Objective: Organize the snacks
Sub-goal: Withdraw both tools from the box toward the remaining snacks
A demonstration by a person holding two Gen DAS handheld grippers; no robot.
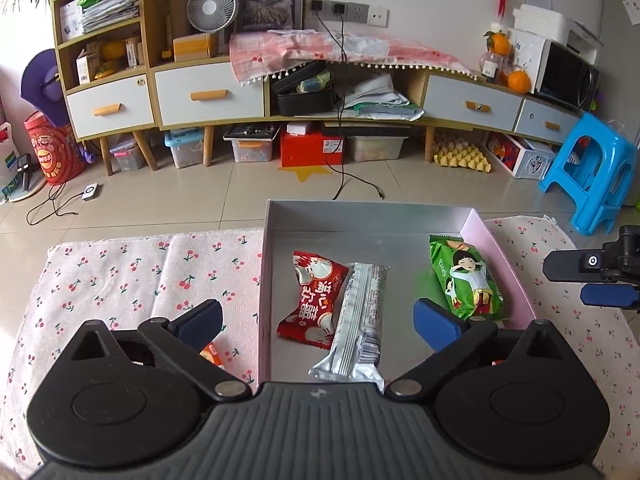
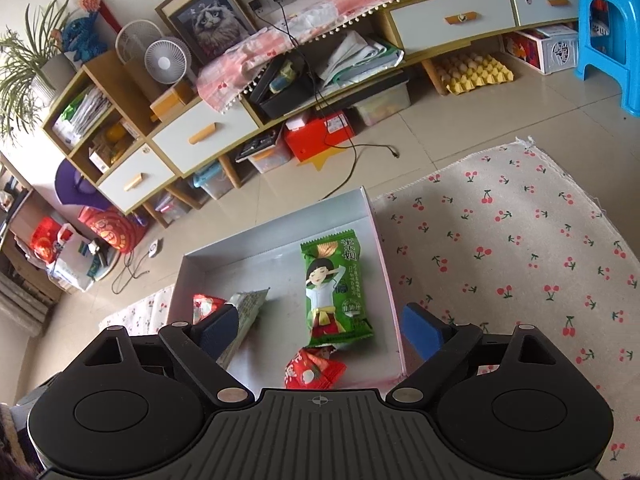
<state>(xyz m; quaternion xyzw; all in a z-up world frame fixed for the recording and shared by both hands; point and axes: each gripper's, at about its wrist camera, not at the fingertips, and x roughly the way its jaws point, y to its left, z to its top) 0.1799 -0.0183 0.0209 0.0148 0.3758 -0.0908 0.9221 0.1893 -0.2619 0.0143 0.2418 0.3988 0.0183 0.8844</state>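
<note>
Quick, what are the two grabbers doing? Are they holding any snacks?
Left gripper: open, holding nothing.
Right gripper: open, holding nothing.

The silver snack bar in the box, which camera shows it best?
The left wrist view: the silver snack bar lies nearly whole in the box, between the red and green packets. In the right wrist view only its far end shows, behind a claw finger.
</note>
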